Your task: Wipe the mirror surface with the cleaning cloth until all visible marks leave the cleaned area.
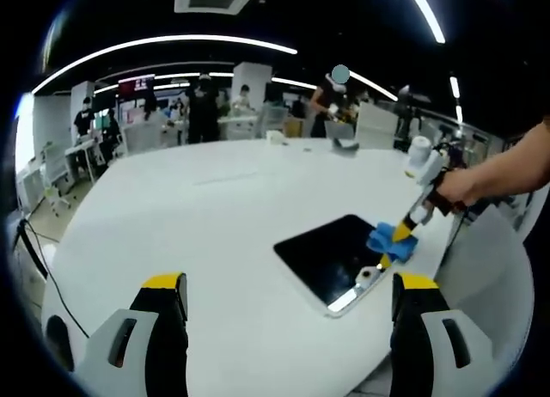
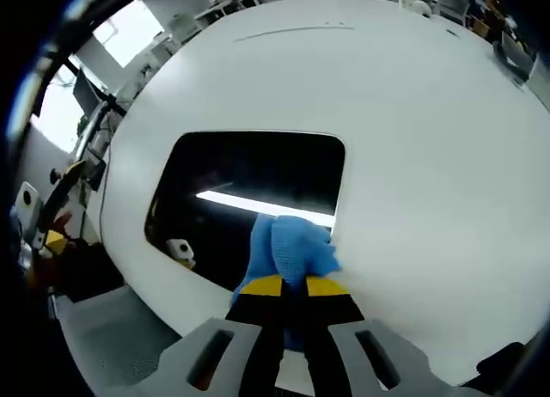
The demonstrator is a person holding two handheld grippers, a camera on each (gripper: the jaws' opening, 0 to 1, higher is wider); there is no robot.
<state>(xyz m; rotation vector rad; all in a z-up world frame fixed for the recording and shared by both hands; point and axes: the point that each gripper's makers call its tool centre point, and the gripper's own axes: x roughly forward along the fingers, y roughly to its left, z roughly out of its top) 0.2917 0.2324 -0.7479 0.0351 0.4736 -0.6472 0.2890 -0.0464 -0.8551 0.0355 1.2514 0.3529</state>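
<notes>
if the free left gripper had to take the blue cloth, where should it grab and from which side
Probably the bunched blue cloth end lying on the mirror, away from the right hand-held gripper that already pinches its near end. Come from the mirror's open far side, jaws straddling the raised fold; the wad stands proud of the flat glass, so there is something to pinch. The left hand-held gripper is open.

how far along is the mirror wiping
Done: the right hand-held gripper has picked up the blue cloth and is shut on it. In hand: the cloth is pressed onto the mirror near one edge, on the white table. Left: most of the dark glass is yet to be covered; marks are too small to judge. The left hand-held gripper hangs open, holding nothing.
</notes>
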